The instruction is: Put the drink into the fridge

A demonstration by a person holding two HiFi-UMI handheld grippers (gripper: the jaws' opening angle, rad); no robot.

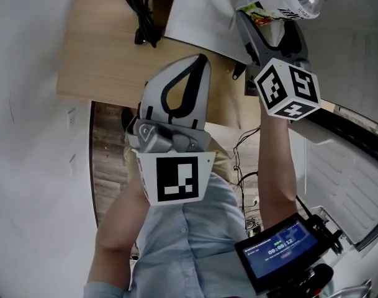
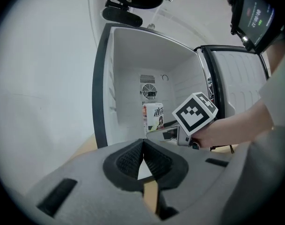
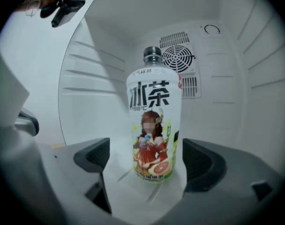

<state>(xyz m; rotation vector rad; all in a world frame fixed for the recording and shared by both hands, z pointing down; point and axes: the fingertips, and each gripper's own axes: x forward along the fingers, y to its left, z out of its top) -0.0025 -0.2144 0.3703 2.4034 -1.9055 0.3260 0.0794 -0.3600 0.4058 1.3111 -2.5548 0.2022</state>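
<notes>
1 drink bottle point(image 3: 154, 125), label 冰茶 plus "196°C" and grapefruit art, stands upright on the fridge point(image 3: 86, 69) floor, in front of 1 fan grille point(image 3: 178, 58). Right gripper point(image 3: 146, 157): jaws wide apart either side of it, no contact. Left gripper point(image 2: 143, 161): jaws together, empty.

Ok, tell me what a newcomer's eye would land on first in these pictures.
The drink bottle with its bright cartoon label stands upright on the white floor of the open fridge, before a round fan grille. The right gripper flanks it, jaws wide apart and clear of it. The left gripper hangs outside the fridge, jaws together, empty.
</notes>
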